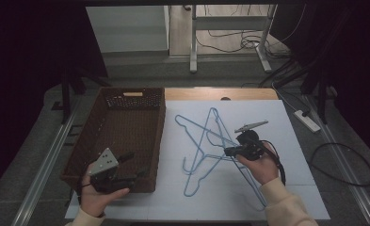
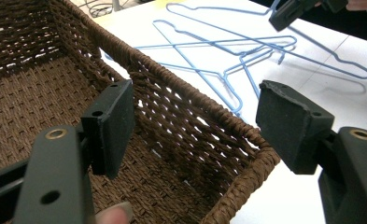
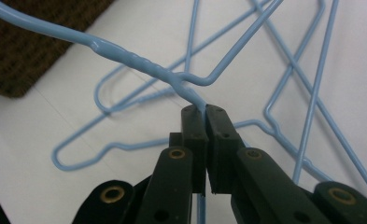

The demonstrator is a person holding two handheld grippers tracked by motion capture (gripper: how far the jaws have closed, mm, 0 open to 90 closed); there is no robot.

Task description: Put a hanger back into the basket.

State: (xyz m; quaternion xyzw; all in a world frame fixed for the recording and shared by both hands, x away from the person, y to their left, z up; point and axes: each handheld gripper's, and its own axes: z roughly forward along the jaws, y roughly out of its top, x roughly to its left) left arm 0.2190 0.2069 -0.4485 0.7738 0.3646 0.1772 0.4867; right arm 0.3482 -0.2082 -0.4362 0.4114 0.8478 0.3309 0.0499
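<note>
While your right gripper [image 3: 205, 108] clamps a blue wire hanger [image 3: 125, 53] at its neck above the white tabletop [image 3: 27, 130], other hangers [image 1: 197, 141] lie tangled beneath. Your left gripper [image 2: 195, 116] stands wide open, holding nothing, over the wicker basket [image 2: 181, 88] corner.

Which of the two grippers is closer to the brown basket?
The left. The left gripper hovers open over the basket at its near corner; the right gripper is off beside it, shut on a blue hanger.

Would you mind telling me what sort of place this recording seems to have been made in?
Probably a lab or workshop set up for recording. A table covered in white sheets holds a wicker basket and blue wire hangers; behind it, cables trail on the floor by a metal desk frame, and a power strip lies beside the table.
</note>
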